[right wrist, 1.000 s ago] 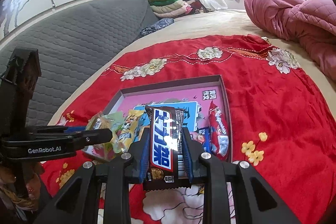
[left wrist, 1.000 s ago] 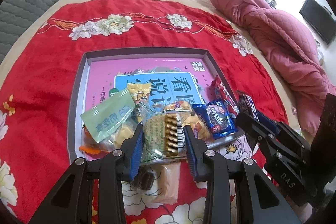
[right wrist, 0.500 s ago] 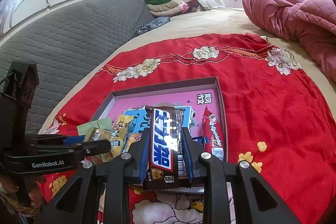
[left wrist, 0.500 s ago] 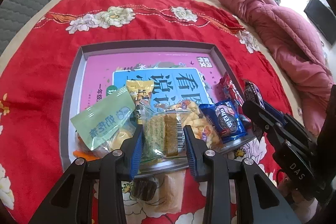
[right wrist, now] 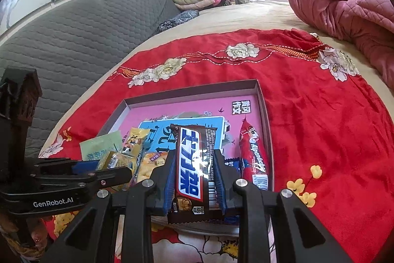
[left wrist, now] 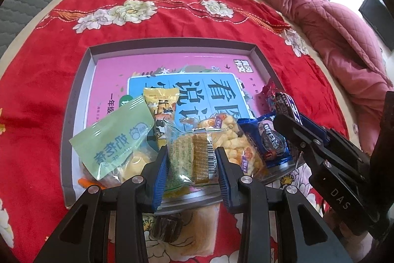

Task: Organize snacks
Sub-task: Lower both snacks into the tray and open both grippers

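My left gripper [left wrist: 192, 154] is shut on a clear cracker packet [left wrist: 199, 139] with a gold stripe, held over the near edge of the grey tray [left wrist: 172, 44]. In the tray's near part lie a green packet [left wrist: 115, 137], a yellow packet [left wrist: 161, 102], a puffed-snack bag [left wrist: 229, 137] and a blue cookie pack [left wrist: 270, 142]. My right gripper [right wrist: 194, 159] is shut on a brown chocolate bar [right wrist: 192, 139] with blue letters, above the tray's [right wrist: 197, 90] near right corner. A red candy stick [right wrist: 253, 154] lies along the right wall.
The tray sits on a red flowered cloth [left wrist: 49, 80] on a bed. A pale wrapped cake [left wrist: 199, 231] and a dark sweet [left wrist: 165, 228] lie on the cloth below my left gripper. A pink quilt [right wrist: 344, 9] is heaped at the right, a grey padded headboard [right wrist: 73, 28] at the left.
Both grippers have sunk and come closer to the tray, which now looks larger. Each still holds its snack.
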Motion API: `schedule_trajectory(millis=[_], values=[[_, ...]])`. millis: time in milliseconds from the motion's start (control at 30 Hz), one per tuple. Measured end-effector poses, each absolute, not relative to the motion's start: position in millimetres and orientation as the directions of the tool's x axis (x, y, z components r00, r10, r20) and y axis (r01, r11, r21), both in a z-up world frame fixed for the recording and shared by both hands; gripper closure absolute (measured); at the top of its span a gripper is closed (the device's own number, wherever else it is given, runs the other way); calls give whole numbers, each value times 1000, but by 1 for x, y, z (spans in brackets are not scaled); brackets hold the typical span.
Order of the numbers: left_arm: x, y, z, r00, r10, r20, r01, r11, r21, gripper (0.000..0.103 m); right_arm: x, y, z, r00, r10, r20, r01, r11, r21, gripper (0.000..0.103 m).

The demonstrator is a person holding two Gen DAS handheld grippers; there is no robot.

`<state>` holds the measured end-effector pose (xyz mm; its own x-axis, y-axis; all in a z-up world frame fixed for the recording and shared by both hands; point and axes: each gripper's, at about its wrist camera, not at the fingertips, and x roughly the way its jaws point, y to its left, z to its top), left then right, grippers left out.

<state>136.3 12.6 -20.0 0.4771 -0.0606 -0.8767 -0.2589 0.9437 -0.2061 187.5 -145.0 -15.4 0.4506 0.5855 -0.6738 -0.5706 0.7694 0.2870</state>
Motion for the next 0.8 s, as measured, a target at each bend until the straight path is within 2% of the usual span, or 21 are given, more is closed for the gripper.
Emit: schedule_trajectory(millis=[800], values=[[139,14,-23,475,-68,-877,-263,940,-216,64,192,-144,-25,430,575,-697,-548,779,305,74]])
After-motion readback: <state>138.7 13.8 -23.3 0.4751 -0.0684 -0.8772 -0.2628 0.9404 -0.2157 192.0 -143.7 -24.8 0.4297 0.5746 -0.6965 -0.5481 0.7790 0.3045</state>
